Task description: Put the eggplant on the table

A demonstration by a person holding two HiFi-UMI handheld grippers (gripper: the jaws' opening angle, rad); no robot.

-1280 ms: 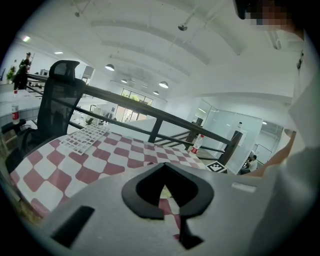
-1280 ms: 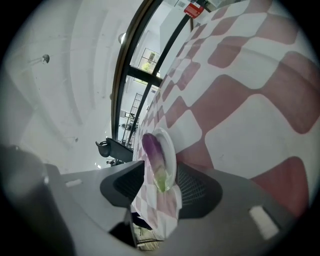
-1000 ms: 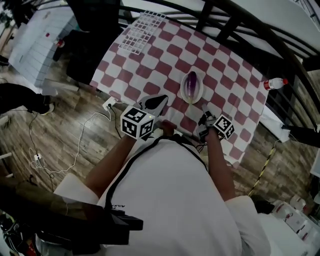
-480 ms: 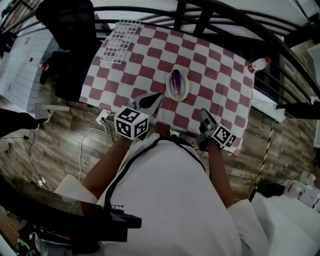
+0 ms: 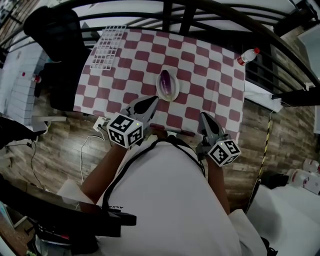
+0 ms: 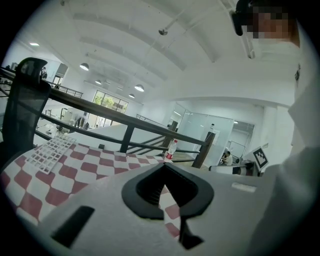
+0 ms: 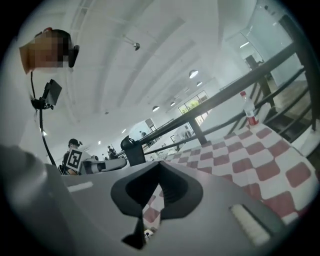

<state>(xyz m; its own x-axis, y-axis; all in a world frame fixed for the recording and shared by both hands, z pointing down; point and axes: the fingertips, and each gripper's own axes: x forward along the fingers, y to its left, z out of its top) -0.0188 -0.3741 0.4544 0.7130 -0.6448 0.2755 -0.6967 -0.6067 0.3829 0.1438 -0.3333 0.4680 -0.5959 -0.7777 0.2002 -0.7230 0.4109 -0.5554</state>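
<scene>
Purple eggplant [image 5: 165,81] lies in a small white plate [image 5: 173,93] near the middle of the table with the red-and-white checkered cloth [image 5: 210,75]; neither gripper touches it.

Left gripper [image 5: 150,101]: near-left of the plate, tip just beside it, over the table's near edge. Jaws pressed together, nothing between them.

Right gripper [image 5: 204,118]: near-right of the plate, a little farther off. Jaws also closed tight, empty.

Between both tips and the plate: only checkered cloth.

Around the plate:
- white wire grid rack [image 5: 109,46], far-left, flat on the table corner
- clear plastic bottle with red cap [image 5: 247,56], far-right, lying off the cloth
- black metal railing [image 5: 190,10], beyond it, along the table's far side
- black office chair [image 5: 50,30], far-left, off the table, past the rack
</scene>
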